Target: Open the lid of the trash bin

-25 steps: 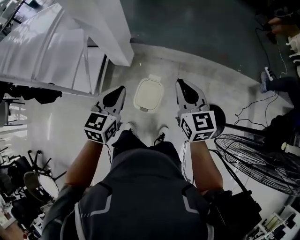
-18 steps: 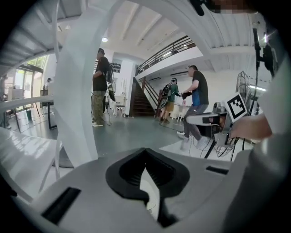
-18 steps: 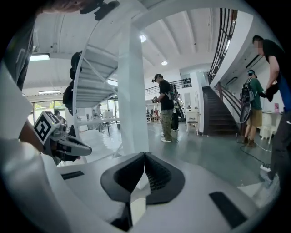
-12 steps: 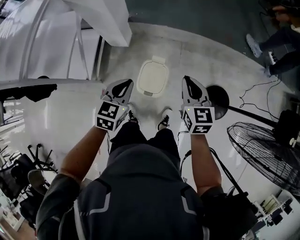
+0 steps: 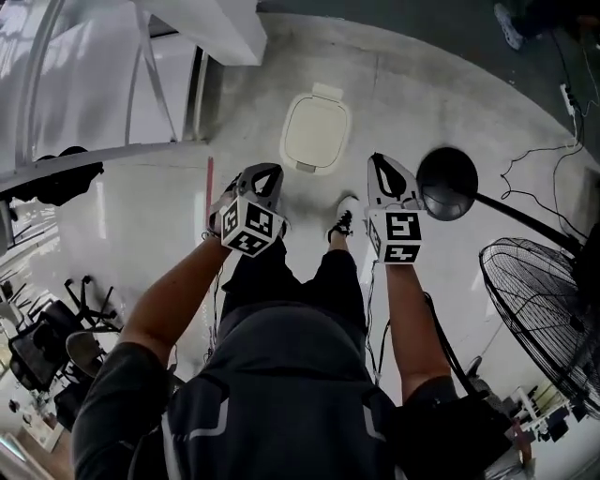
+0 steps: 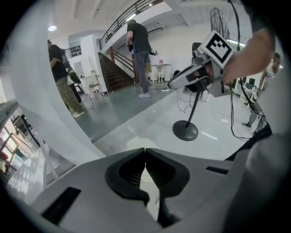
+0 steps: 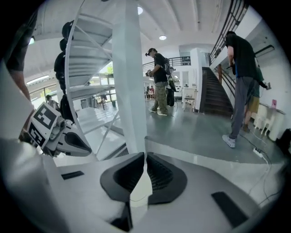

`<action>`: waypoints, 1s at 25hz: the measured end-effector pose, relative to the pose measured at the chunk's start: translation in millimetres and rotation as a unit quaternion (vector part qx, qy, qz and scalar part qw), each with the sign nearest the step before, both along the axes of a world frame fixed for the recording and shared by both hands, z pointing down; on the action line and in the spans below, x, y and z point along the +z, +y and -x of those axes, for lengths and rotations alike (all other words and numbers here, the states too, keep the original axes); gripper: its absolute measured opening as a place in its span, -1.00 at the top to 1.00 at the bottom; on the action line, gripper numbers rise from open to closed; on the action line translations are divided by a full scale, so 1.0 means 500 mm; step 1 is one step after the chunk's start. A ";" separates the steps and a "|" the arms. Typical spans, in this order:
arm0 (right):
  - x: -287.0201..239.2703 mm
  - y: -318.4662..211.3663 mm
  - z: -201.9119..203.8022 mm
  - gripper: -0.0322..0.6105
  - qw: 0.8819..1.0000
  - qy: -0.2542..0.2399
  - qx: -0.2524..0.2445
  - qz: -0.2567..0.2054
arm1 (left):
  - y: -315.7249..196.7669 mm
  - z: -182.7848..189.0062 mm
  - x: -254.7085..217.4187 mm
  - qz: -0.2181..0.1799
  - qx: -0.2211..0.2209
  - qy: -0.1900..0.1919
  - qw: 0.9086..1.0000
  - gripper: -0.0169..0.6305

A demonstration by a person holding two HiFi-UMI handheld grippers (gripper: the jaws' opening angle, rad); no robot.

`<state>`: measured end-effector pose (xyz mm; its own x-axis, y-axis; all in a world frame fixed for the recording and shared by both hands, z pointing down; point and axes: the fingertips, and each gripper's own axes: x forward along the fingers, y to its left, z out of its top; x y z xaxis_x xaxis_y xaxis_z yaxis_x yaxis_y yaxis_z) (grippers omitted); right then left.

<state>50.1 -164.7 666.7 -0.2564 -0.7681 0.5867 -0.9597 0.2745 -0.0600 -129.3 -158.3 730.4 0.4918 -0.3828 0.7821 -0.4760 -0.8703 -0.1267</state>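
In the head view the trash bin (image 5: 315,131) stands on the pale floor ahead of the person's shoes, its cream lid down flat. Both grippers hover above the floor just short of it. The left gripper (image 5: 264,172) is at the bin's near left corner and the right gripper (image 5: 383,163) is off its near right side. Neither touches the bin. In the left gripper view the left gripper (image 6: 145,151) has its jaws meeting at the tips, empty. The right gripper (image 7: 144,157) is likewise shut and empty, with a cream patch showing behind its jaws.
A black round stand base (image 5: 448,183) sits right of the bin, its pole running to a wire fan (image 5: 548,309). A white pillar and stair frame (image 5: 202,28) rise at the back left. Cables (image 5: 539,155) trail at the right. Chairs (image 5: 37,337) stand lower left. People (image 7: 243,82) stand farther off.
The person has stepped toward the bin, which now lies closer to both grippers. The left gripper has swung inward to the right; the right gripper stays beside it. Both stay shut.
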 end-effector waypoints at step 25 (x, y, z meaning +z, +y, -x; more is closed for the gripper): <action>0.321 0.049 0.046 0.81 0.993 -0.057 -0.034 0.098 | 0.069 -0.063 0.466 0.160 -0.142 -0.001 0.977 0.92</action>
<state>27.4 -140.1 827.2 -0.3768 -0.6213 0.6870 -0.9234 0.3107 -0.2255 -98.0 -124.0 963.6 0.3993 -0.2381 0.8854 -0.7036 -0.6987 0.1294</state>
